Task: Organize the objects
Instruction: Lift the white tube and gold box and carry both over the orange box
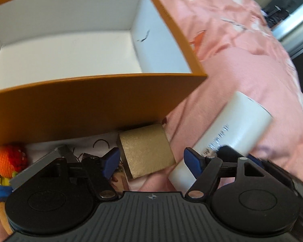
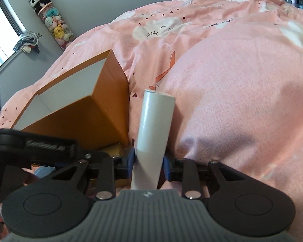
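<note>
Progress looked early: orange box [image 1: 95, 100] on the pink duvet [image 2: 242, 100] held nothing on the white floor that showed. Right gripper [image 2: 149, 162] pinched the white tube [image 2: 154, 125] between its blue pads, tube just beside the box's corner, not yet over the opening. Left gripper [image 1: 151, 161] stood spread, holding nothing, near the gold block [image 1: 146, 153]. Outside the box lay that block, an orange crocheted toy [image 1: 11, 158] and a grey flat item [image 1: 48, 161], blurred. Judged: every visible item remained to be boxed.
</note>
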`<state>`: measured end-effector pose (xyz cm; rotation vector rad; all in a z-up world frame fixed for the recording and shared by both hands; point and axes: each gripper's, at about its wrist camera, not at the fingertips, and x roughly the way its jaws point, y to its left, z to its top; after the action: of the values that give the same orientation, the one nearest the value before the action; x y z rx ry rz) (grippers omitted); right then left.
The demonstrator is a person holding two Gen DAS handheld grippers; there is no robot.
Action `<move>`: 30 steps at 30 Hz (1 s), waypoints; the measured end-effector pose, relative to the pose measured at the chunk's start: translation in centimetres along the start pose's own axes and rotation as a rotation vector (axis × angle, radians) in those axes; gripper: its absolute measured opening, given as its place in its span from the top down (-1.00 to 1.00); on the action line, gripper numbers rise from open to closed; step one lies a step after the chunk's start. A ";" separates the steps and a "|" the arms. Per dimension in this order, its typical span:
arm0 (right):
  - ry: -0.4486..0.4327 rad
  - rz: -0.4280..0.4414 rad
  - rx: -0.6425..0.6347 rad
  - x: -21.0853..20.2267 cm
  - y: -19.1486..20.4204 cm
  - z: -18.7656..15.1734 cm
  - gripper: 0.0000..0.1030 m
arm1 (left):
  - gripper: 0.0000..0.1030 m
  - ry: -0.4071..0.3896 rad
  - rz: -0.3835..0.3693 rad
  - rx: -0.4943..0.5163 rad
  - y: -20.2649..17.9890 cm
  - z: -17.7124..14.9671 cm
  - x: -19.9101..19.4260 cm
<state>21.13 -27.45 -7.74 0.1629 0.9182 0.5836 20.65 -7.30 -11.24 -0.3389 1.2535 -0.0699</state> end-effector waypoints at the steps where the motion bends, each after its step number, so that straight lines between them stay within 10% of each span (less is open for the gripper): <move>1: -0.001 0.005 0.003 0.1 -0.1 0.0 0.40 | -0.63 0.012 0.013 -0.010 0.0 0.0 0.4; 14: -0.001 0.021 0.003 0.0 -0.5 -0.2 0.40 | -0.46 0.070 0.065 -0.030 -1.3 0.5 3.0; 30: -0.044 0.025 -0.026 -2.9 1.7 0.4 0.42 | -0.42 -0.082 -0.136 0.001 1.0 -1.5 -3.5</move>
<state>19.41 -27.54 -4.85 0.1633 0.8662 0.6125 18.00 -5.90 -8.74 -0.4217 1.1485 -0.1716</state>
